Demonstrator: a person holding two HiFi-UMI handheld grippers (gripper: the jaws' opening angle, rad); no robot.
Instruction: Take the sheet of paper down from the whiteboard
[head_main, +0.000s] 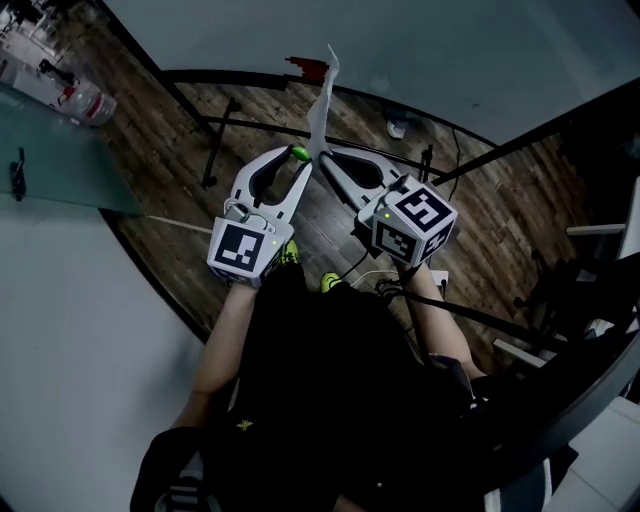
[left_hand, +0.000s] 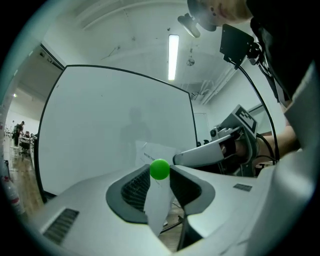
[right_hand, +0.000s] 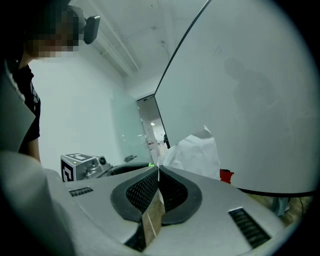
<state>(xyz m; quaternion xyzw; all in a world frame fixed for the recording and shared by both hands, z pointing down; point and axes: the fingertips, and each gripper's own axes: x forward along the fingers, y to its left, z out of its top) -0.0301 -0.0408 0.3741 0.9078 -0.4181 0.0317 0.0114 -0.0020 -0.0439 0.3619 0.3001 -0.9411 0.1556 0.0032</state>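
The white sheet of paper (head_main: 322, 105) stands edge-on in the head view, away from the whiteboard (head_main: 420, 45). My right gripper (head_main: 322, 160) is shut on its lower edge. In the right gripper view the sheet (right_hand: 197, 152) runs out from between the closed jaws of that gripper (right_hand: 158, 172). Just left of the sheet, my left gripper (head_main: 300, 156) is shut on a round green magnet (head_main: 298, 153). The left gripper view shows the magnet (left_hand: 160, 169) pinched at the jaw tips, with a strip of the sheet (left_hand: 159, 202) in the gap below it and the right gripper (left_hand: 210, 152) beside it.
A small red piece (right_hand: 226, 175) sits at the whiteboard's lower edge. The board's stand legs (head_main: 215, 150) and cables cross the wooden floor. A glass partition (head_main: 50, 160) is at the left, dark furniture (head_main: 570, 300) at the right. The person's legs are below the grippers.
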